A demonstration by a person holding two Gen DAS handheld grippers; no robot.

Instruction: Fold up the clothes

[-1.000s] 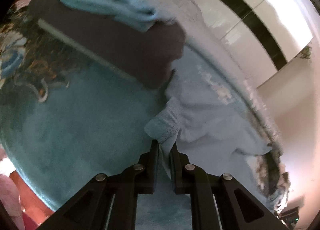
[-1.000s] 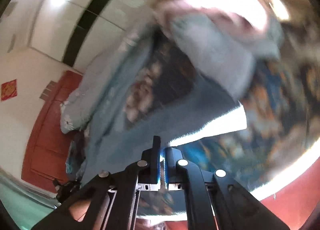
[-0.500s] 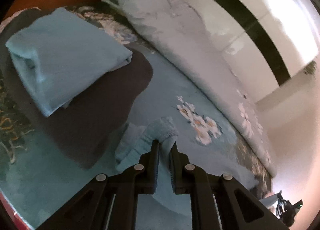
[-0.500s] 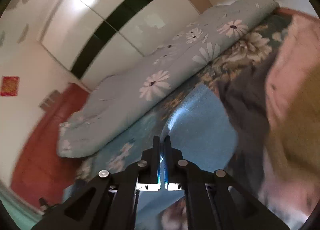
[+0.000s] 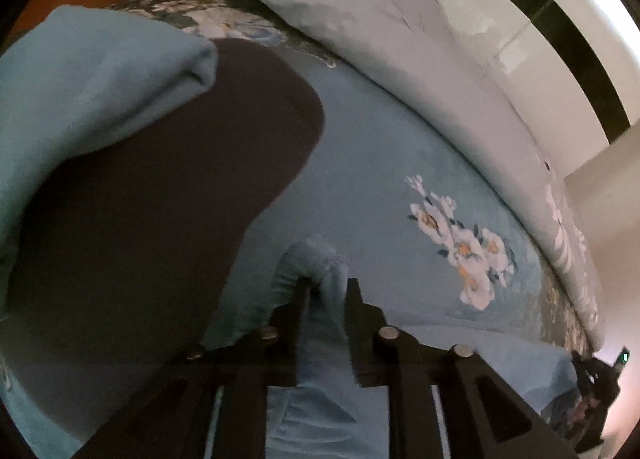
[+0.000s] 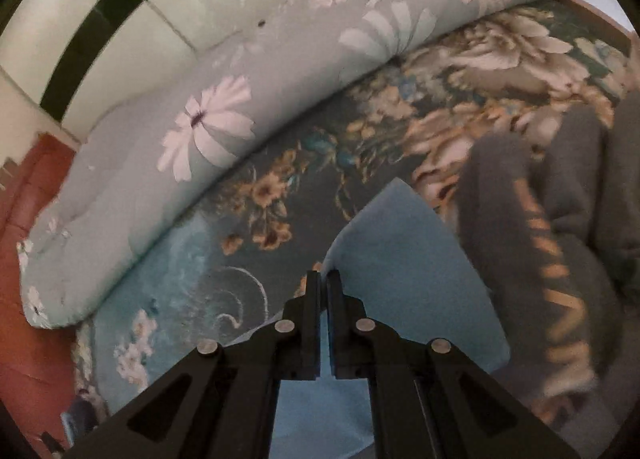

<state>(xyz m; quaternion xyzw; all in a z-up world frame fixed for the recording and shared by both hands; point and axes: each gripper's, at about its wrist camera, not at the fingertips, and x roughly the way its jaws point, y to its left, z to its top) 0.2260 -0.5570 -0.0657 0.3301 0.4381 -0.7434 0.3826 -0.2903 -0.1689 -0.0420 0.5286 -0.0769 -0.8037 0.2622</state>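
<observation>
Your left gripper pinched a bunched hem of the blue garment over the bed; your right gripper clamped its flat corner. That bunch could have slipped free, spoiling the fold.

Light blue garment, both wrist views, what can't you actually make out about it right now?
- Left wrist view: the light blue garment runs down between the left hand-held gripper fingers and off the bottom edge, so its type and full shape are hidden.
- Right wrist view: the right hand-held gripper covers the pinched edge of the garment; the lower part is cut off.
- Right wrist view: the dark garment with orange lettering is motion-blurred; the print is unreadable.
</observation>
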